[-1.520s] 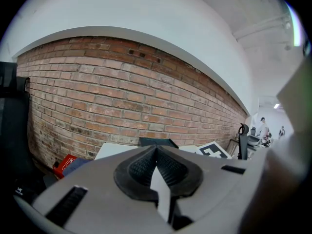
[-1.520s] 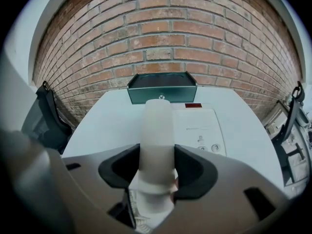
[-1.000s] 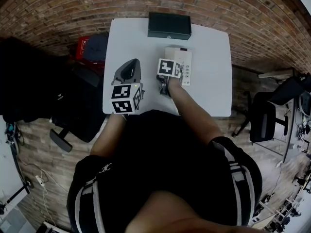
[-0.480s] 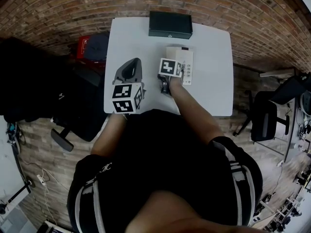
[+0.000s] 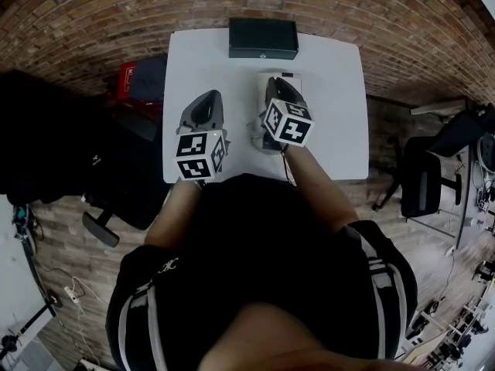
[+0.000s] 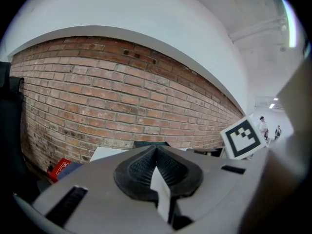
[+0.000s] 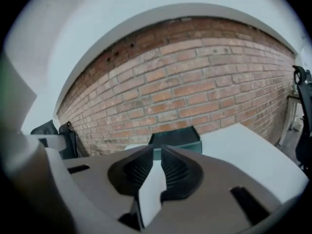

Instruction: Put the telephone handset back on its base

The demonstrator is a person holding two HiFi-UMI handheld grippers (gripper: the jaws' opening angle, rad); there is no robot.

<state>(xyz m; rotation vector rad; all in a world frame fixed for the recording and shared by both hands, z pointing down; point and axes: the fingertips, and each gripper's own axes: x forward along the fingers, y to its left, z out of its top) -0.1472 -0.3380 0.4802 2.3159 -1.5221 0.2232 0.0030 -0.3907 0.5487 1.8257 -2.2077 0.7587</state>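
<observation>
The white telephone base [image 5: 267,77] lies on the white table [image 5: 332,130], mostly hidden beneath my right gripper [image 5: 280,88]; I cannot make out the handset. The right gripper hovers over the phone and points at the far brick wall. Its jaws are closing, and in the right gripper view [image 7: 157,152] only a narrow slit is left, with nothing in it. My left gripper [image 5: 207,103] hangs over the table's left part, away from the phone. The left gripper view [image 6: 156,150] shows its jaw tips touching, with nothing held.
A dark green box [image 5: 263,39] stands at the table's far edge, also straight ahead in the right gripper view [image 7: 175,136]. A red item [image 5: 131,74] lies left of the table. Black office chairs stand at left [image 5: 100,176] and right [image 5: 421,188].
My right gripper has risen from the phone's near left end and tipped up toward the wall, and its marker cube has swung right. The left gripper has held still.
</observation>
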